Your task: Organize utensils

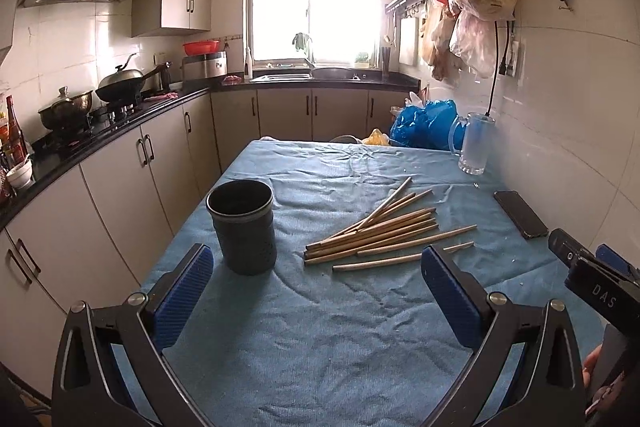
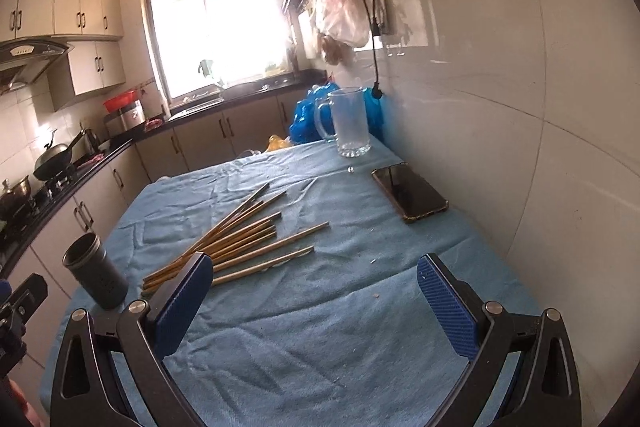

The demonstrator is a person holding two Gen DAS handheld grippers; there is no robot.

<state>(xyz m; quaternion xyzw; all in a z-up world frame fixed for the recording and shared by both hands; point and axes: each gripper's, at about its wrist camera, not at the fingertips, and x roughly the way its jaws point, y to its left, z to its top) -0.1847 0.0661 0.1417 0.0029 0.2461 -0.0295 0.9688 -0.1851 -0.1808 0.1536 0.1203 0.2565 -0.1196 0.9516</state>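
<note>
Several wooden chopsticks (image 1: pixel 380 231) lie fanned out on the blue tablecloth (image 1: pixel 320 327); they also show in the right wrist view (image 2: pixel 240 243). A dark cylindrical holder (image 1: pixel 243 227) stands upright left of them, empty as far as I can see; it shows at the table's left edge in the right wrist view (image 2: pixel 96 271). My left gripper (image 1: pixel 316 267) is open and empty, hovering in front of the holder and chopsticks. My right gripper (image 2: pixel 314 275) is open and empty, just in front of the near chopstick ends; its body shows at the right of the left wrist view (image 1: pixel 592 279).
A glass mug (image 2: pixel 348 123) stands at the table's far right by the tiled wall. A black phone (image 2: pixel 408 193) lies near the wall. Blue plastic bags (image 1: pixel 424 123) sit behind the table. Kitchen counter with pots (image 1: pixel 100 99) runs along the left.
</note>
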